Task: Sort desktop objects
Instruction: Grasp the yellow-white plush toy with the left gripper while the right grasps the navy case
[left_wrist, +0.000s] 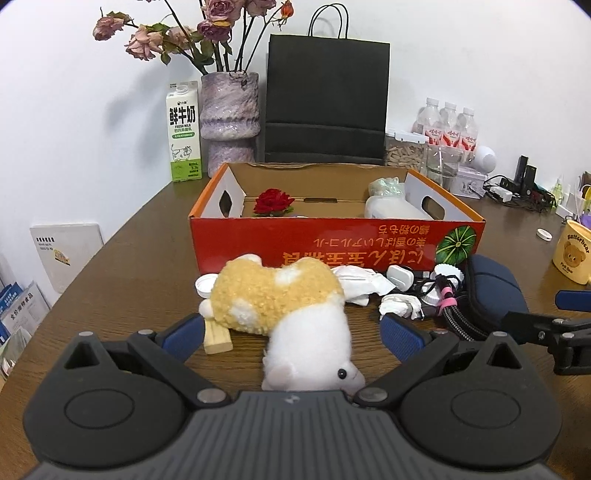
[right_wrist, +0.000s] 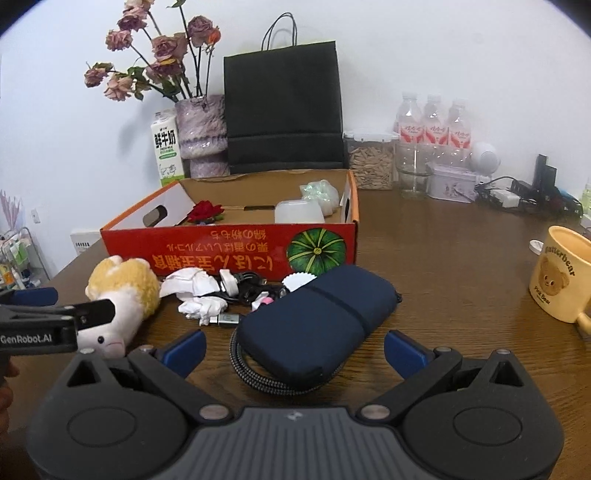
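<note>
Left gripper (left_wrist: 291, 334) is spread wide, nothing clamped. The plush toy (left_wrist: 280, 306) lies on its side between its blue pads (left_wrist: 400, 336), head toward the camera; can't tell whether either pad touches the fur. A small wooden block (left_wrist: 218, 338) sits just beside the toy's left flank, by the left pad.

Right gripper (right_wrist: 293, 349) is also released, jaws wide. The navy pouch (right_wrist: 314, 325) lies between them on the table (right_wrist: 461, 280), its near end over a braided cable (right_wrist: 240, 363).

The clutter sits mid-table along the front wall of the red cardboard box (right_wrist: 229, 247): crumpled white paper (right_wrist: 192, 286), a white charger plug (right_wrist: 227, 280), black cables, a small grey adapter (right_wrist: 229, 319).

Inside the box: a red rose (left_wrist: 273, 201) at the left end, a white container (left_wrist: 391, 210) at the right end (with something pale and glittery behind it).

Yellow bear mug (right_wrist: 557, 275) stands near the table's right edge. Milk carton (left_wrist: 183, 133), vase (left_wrist: 229, 118) and black paper bag (left_wrist: 325, 99) line the far edge behind the box.
</note>
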